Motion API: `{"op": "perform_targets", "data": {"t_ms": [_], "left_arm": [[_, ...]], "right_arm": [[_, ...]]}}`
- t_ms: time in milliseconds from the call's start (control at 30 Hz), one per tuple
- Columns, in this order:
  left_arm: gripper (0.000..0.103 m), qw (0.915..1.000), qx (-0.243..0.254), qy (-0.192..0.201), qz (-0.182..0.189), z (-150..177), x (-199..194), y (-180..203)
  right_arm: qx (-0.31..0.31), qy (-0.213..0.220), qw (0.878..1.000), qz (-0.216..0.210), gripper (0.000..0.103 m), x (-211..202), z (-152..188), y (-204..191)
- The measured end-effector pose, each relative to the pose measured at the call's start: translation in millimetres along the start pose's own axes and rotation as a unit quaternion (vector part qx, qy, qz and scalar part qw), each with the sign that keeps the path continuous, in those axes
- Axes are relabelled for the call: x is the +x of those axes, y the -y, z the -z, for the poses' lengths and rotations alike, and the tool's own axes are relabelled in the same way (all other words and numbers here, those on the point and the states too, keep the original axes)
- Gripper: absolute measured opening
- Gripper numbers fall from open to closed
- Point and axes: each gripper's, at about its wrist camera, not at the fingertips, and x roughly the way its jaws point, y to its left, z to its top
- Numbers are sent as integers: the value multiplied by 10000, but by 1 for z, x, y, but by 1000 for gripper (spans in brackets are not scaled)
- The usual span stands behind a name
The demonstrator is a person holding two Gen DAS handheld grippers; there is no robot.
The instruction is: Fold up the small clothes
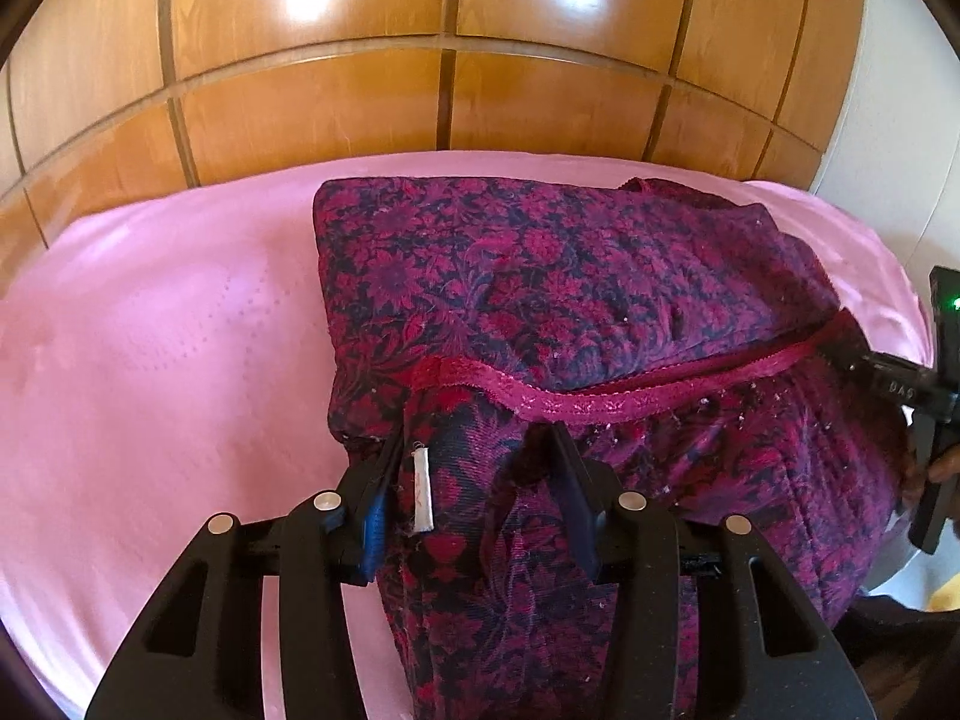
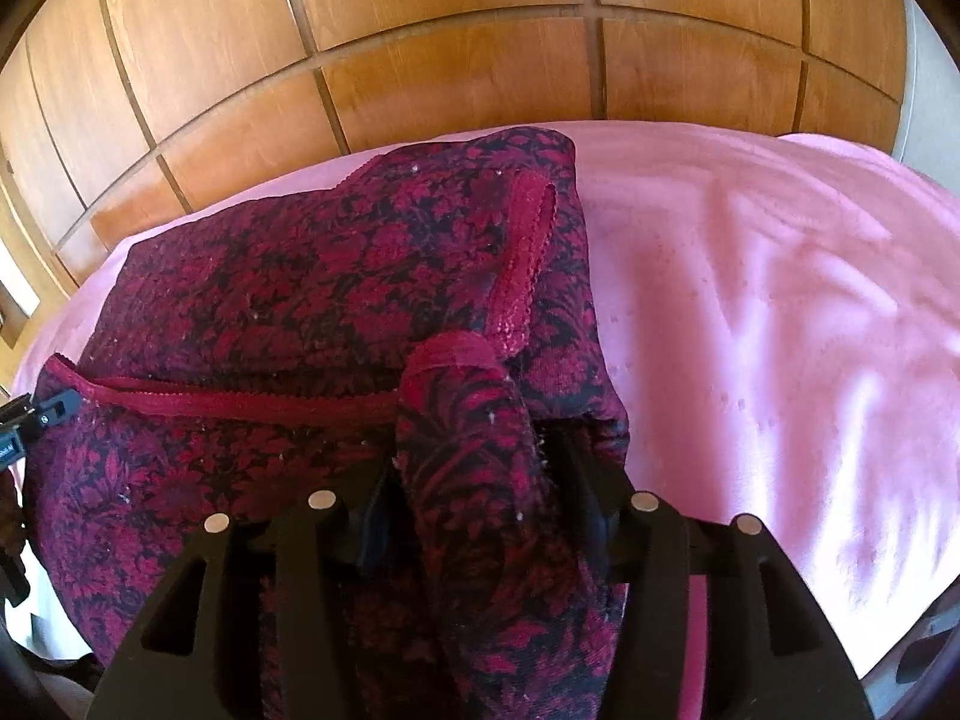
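The folded floral garment (image 1: pixel 540 300) lies on the pink sheet (image 1: pixel 150 330) before the wooden panel wall (image 1: pixel 420 90). The left gripper (image 1: pixel 474 456) has its jaws spread, with the near edge of the cloth between them, beside a white label (image 1: pixel 422 489). The right gripper (image 2: pixel 474 468) also stands spread around a raised fold; whether the pads press the cloth I cannot tell
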Motion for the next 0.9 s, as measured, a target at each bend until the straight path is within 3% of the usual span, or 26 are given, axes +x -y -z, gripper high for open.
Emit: {"op": "perform_targets", "data": {"t_ms": [400, 600, 667, 700, 733, 767, 833, 900], "left_arm": [[46, 9998, -147, 113, -48, 4, -3, 0], [46, 9998, -138, 127, -111, 7, -7, 2], [46, 9997, -147, 144, -138, 9, -9, 3], [40, 9997, -158, 151, -138, 10, -11, 2], [39, 9996, -176, 152, -137, 10, -12, 2], [39, 9996, -184, 170, -136, 11, -12, 1], [30, 9996, -184, 193, -121, 11, -14, 0], [24, 9995, -210, 230, -112, 12, -17, -1]], "right_arm": [[-108, 41, 9999, 62, 52, -1, 1, -2], [-277, -12, 9991, 325, 54, -4, 0, -18], [-363, -31, 9983, 465, 60, -6, 0, -22], [-410, -41, 9976, 562, 64, -7, 0, -24], [-441, -63, 9961, 763, 76, -9, 0, -26], [-454, -90, 9957, 809, 79, -10, 1, -27], [-458, -122, 9966, 671, 75, -16, 3, -26], [-519, -158, 9972, 510, 61, -19, 6, -28]]}}
